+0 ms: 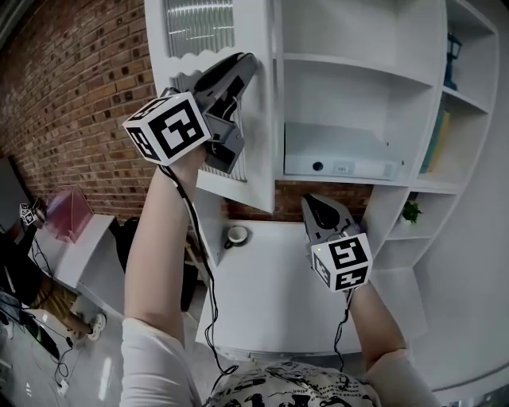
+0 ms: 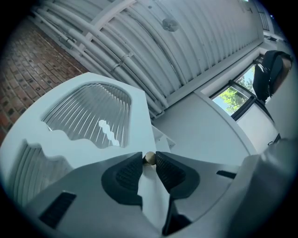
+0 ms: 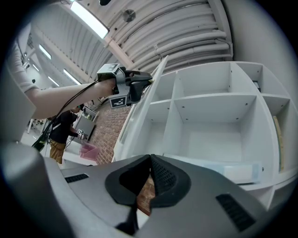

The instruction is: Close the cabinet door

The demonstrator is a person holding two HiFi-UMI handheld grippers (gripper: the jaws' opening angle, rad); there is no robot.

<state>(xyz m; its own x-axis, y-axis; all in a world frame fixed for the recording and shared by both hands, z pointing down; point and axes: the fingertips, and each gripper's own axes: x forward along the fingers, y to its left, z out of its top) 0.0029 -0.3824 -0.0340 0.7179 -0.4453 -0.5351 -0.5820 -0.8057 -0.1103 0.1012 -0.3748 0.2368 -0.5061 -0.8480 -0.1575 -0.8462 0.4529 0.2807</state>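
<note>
one white cabinet door (image 1: 261, 119), ribbed glass (image 1: 199, 24), open

Two tools are in view, the left tool (image 1: 248, 60) and the right tool (image 1: 312, 200). Each carries one marker cube, so there are two: the left cube (image 1: 169, 127) and the right cube (image 1: 342, 264). There is one cabinet door (image 1: 256, 103) with a single round knob (image 2: 149, 158). One cup (image 1: 236, 235) stands on the one worktop (image 1: 270, 294). The shelves hold one white box (image 1: 338, 155) and one small plant (image 1: 411, 211). One pink container (image 1: 70, 213) sits at the far left.
</note>
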